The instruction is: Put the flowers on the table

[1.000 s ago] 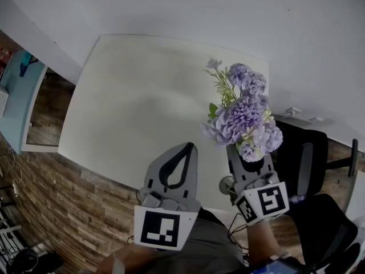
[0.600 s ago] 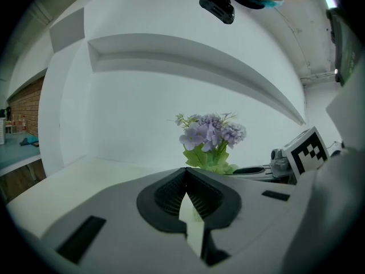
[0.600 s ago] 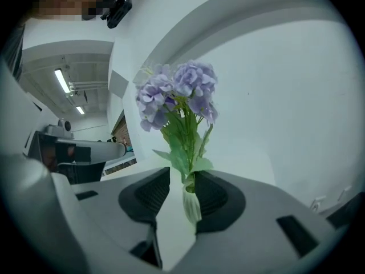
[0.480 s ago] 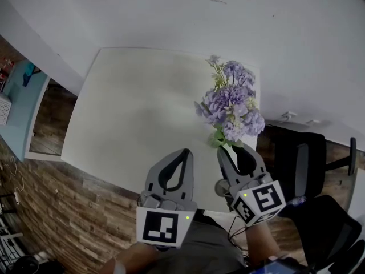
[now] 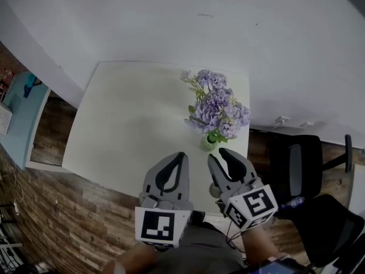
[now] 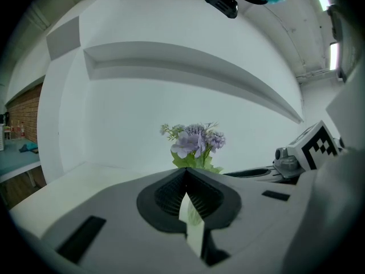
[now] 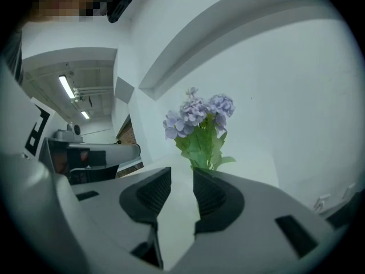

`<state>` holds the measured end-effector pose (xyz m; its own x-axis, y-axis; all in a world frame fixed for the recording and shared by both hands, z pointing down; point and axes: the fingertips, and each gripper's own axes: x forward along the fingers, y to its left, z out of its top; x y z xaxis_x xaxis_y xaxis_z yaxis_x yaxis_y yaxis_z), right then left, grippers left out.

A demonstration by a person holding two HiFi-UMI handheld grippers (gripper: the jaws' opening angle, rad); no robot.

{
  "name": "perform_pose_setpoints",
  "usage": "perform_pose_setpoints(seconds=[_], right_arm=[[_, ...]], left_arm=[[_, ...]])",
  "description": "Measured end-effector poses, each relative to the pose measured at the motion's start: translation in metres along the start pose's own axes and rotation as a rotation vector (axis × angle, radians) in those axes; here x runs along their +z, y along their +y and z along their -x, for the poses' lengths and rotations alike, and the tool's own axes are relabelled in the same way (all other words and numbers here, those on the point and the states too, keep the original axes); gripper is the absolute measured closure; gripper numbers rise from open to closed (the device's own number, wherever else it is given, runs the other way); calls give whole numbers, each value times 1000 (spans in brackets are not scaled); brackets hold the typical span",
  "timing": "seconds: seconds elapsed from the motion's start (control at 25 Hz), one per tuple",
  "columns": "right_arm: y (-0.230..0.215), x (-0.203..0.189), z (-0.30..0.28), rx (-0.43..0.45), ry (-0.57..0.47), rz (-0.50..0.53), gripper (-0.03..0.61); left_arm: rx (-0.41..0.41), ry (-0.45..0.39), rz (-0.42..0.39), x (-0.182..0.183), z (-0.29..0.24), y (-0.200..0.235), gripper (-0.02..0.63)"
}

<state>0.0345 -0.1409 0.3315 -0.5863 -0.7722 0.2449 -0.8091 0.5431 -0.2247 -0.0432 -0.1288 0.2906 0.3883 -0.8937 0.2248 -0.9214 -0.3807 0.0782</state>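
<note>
A white table (image 5: 131, 119) with rounded corners stands with its far edge against a plain white wall (image 5: 171, 21). Above the table, the wall steps out into a long overhanging ledge (image 6: 188, 67). Near the table's front edge the floor (image 5: 63, 210) is brown wood planking. Just right of the table stands a black office chair (image 5: 296, 164), and a small white fitting (image 5: 279, 121) sits low on the wall beside the table's far right corner. Left of the table is a turquoise-topped surface (image 5: 20, 116) with a white rim. Lit tube lights (image 7: 67, 86) run along the ceiling, well away from the table.
</note>
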Motion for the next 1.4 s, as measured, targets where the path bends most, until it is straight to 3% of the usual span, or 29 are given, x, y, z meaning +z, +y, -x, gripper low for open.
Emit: perform_pose_setpoints(seconds=[0.48,0.84,1.4], right_arm=[[20,44,48,-17,-101,51,569],[34,72,73,-2,-167,106,572],[25,79,90,-16,-199,115,572]], left_arm=[[-12,-81,-27,30,23,-33,606],[-7,-141,-48,53,40,-52,606],[40,-181,-68,67,50,-52,606]])
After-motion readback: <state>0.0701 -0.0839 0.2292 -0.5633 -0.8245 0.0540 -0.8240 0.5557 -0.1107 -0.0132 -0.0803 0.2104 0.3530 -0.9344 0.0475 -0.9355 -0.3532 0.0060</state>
